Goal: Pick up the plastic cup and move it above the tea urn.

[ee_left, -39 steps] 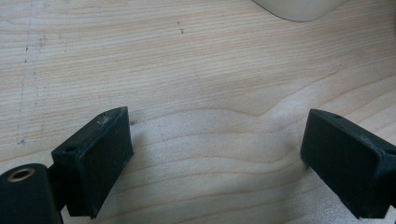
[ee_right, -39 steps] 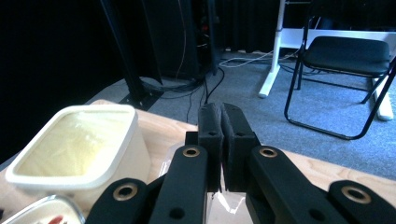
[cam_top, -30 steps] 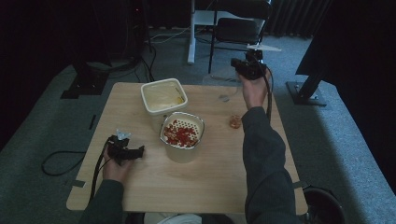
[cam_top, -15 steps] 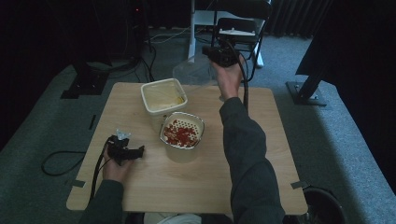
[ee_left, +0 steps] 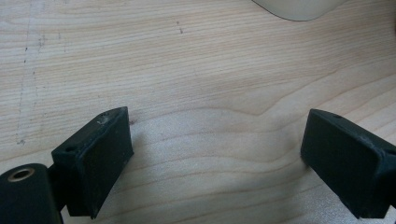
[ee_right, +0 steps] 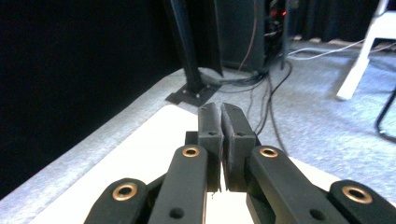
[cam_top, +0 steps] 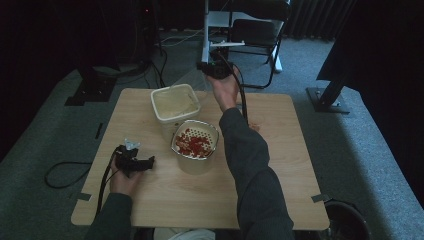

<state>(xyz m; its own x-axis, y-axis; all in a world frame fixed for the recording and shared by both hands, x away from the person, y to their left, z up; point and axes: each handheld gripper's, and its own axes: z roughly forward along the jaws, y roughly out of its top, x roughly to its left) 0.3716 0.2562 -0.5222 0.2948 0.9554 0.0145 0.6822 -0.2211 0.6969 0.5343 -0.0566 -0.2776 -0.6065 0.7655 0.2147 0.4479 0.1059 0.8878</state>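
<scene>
My right gripper (cam_top: 216,70) has its jaws closed, and they look pinched on the edge of a pale flat lid (ee_right: 140,158), though the grip line itself is hidden. It hangs above the far edge of the table (cam_top: 280,170), just beside the square cream tub (cam_top: 175,102). To do this well I should keep the lid level, line up its corner with the tub's corner, then lower it square and press only once the rim seats. The lid looks thin, milky and slightly see-through, so it will likely flex. My left gripper (cam_top: 142,162) rests on the table with its jaws wide apart and empty. It is free to steady the tub.
</scene>
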